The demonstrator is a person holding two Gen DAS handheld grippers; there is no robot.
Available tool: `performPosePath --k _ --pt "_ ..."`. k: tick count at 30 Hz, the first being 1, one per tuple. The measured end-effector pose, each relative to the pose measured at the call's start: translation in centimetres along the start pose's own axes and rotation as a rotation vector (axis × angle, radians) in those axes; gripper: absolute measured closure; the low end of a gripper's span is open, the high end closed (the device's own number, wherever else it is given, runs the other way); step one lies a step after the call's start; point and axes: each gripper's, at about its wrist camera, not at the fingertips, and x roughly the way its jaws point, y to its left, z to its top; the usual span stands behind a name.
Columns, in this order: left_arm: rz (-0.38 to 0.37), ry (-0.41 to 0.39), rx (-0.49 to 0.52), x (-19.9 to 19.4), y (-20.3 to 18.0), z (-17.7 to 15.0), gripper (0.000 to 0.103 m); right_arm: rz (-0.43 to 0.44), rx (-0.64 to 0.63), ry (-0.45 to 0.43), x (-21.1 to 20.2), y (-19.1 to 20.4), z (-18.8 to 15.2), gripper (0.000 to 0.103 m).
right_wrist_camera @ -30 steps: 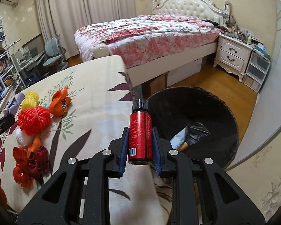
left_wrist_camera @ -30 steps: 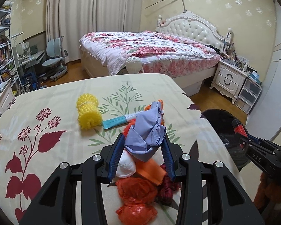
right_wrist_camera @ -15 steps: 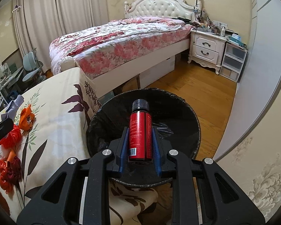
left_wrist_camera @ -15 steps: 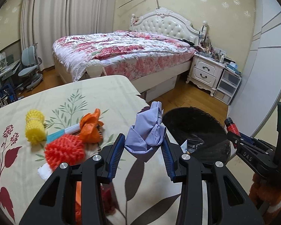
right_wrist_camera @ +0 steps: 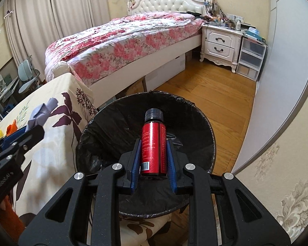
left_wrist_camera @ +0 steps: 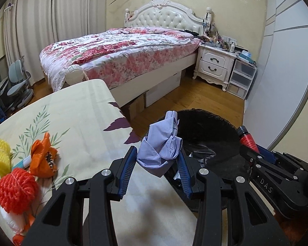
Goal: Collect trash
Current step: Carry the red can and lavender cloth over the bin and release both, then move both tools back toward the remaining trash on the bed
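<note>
My left gripper point(left_wrist_camera: 157, 160) is shut on a crumpled lilac paper wad point(left_wrist_camera: 162, 145), held at the table's right edge beside the black-lined trash bin point(left_wrist_camera: 211, 123). My right gripper point(right_wrist_camera: 154, 153) is shut on a small red bottle with a black cap point(right_wrist_camera: 154, 141), held over the open bin point(right_wrist_camera: 117, 121). The bottle point(left_wrist_camera: 247, 139) and right gripper also show at the right of the left wrist view. The lilac wad point(right_wrist_camera: 42, 112) and left gripper show at the left of the right wrist view.
On the floral tablecloth point(left_wrist_camera: 78, 119) lie an orange wrapper point(left_wrist_camera: 43, 157), a red-orange mesh ball point(left_wrist_camera: 15, 190), a yellow mesh roll point(left_wrist_camera: 1, 160) and white scraps. The bin holds some wrappers point(left_wrist_camera: 197, 155). A bed point(left_wrist_camera: 123, 55) and nightstand point(left_wrist_camera: 215, 63) stand behind.
Both grippers moved right from over the table toward the bin. The left lifted the lilac wad off the pile to the table edge; the right now holds the bottle over the bin.
</note>
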Motion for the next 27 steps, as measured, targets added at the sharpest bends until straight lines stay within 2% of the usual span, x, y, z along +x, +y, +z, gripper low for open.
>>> performPosePath --k 13,16,19,22,27 --pt "0.017 0.029 0.055 2.9 -1.7 0.4 0.060 -0.033 0.030 0.018 2.3 -1.0 0.4 0.080" --pt "0.016 0.034 0.050 2.9 -1.7 0.2 0.044 -0.041 0.040 0.018 2.4 -1.2 0.4 0.078" --pt "0.017 0.026 0.031 2.5 -1.4 0.3 0.031 -0.051 0.043 0.012 2.1 -1.3 0.3 0.070" --pt "0.025 0.016 0.013 1.8 -1.0 0.3 0.027 -0.055 0.040 0.006 1.7 -1.2 0.2 0.069" --pt "0.051 0.003 -0.008 0.5 -0.2 0.4 0.023 -0.055 0.029 -0.006 0.7 -0.7 0.1 0.061"
